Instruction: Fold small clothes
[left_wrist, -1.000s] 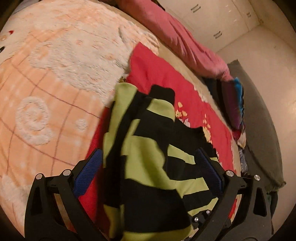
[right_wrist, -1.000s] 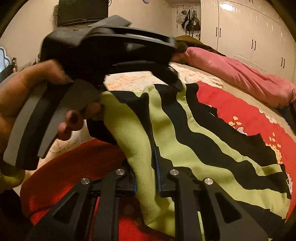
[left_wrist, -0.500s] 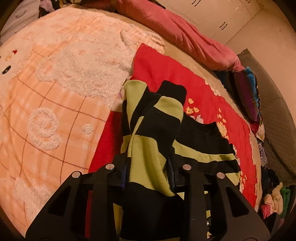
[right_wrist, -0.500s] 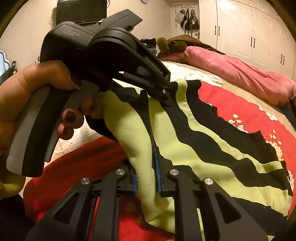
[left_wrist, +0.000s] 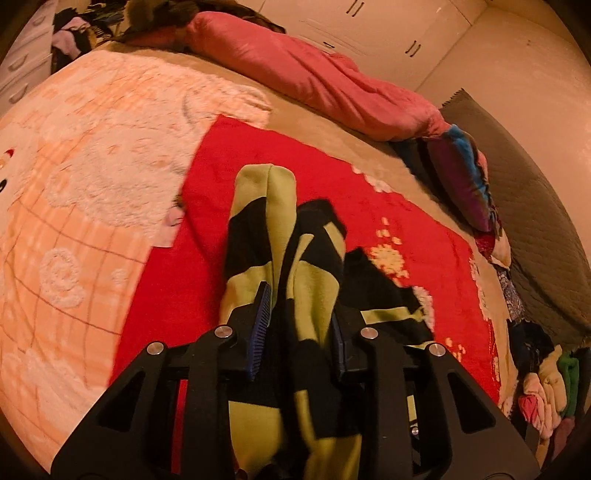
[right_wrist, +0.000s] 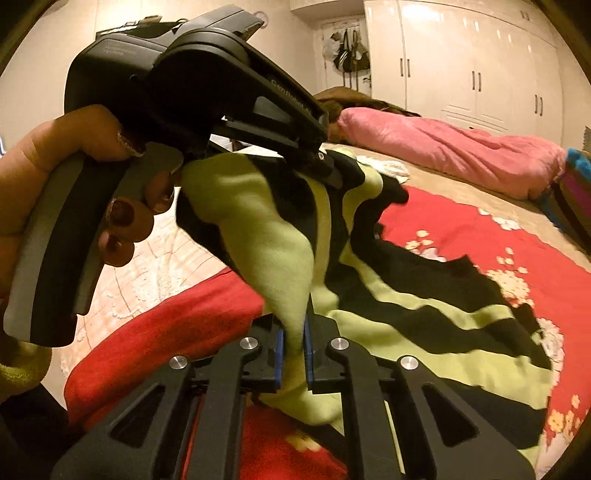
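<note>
A small black and lime-green striped garment (left_wrist: 295, 258) hangs lifted over a red floral blanket (left_wrist: 424, 229) on the bed. My left gripper (left_wrist: 300, 325) is shut on a bunched fold of the garment between its blue pads. My right gripper (right_wrist: 293, 350) is shut on a lime-green edge of the same garment (right_wrist: 406, 295), which trails down to the red blanket (right_wrist: 517, 236). The left gripper's black body and the hand holding it (right_wrist: 207, 110) fill the upper left of the right wrist view, above the cloth.
A peach and white fluffy blanket (left_wrist: 74, 166) covers the bed's left side. A pink duvet (left_wrist: 314, 74) lies along the far edge. Piled clothes (left_wrist: 546, 387) and a grey quilted mat (left_wrist: 535, 206) are at right. White wardrobes (right_wrist: 480, 66) stand behind.
My left gripper closed on the garment and lifted it, bunching the cloth into a hanging fold. My right gripper stayed shut on the green edge and rose with it.
</note>
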